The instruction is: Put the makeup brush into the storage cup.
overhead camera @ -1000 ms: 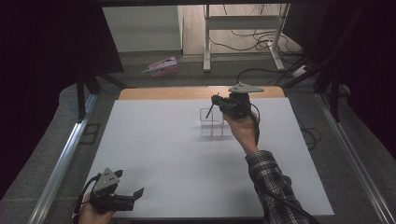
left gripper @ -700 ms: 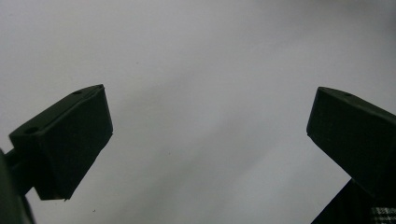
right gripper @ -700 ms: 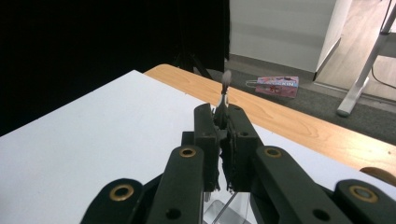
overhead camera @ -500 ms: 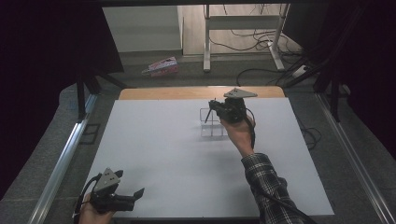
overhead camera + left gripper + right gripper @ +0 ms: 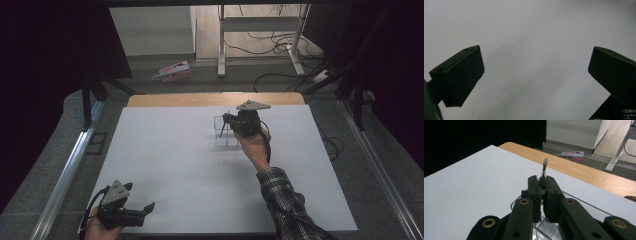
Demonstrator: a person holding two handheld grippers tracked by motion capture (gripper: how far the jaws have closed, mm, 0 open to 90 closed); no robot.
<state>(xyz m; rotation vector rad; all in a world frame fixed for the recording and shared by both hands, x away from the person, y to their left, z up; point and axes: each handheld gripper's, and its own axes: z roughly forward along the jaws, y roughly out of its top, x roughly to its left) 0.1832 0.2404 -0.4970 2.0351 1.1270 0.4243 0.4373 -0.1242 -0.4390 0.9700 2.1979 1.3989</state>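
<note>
My right gripper hangs over the far middle of the white table, shut on a thin metal utensil with a small rounded tip that sticks up past the jaws. In the high view the utensil slants down to the left. A clear plastic holder with compartments stands directly under that gripper. My left gripper rests at the near left corner, open, with bare table between its jaws.
A wooden strip runs along the table's far edge. On the floor beyond lie a colourful box, desk legs and cables. Metal rails flank the table.
My right gripper has sunk toward the clear holder with the utensil in it. The left gripper has stayed where it was.
</note>
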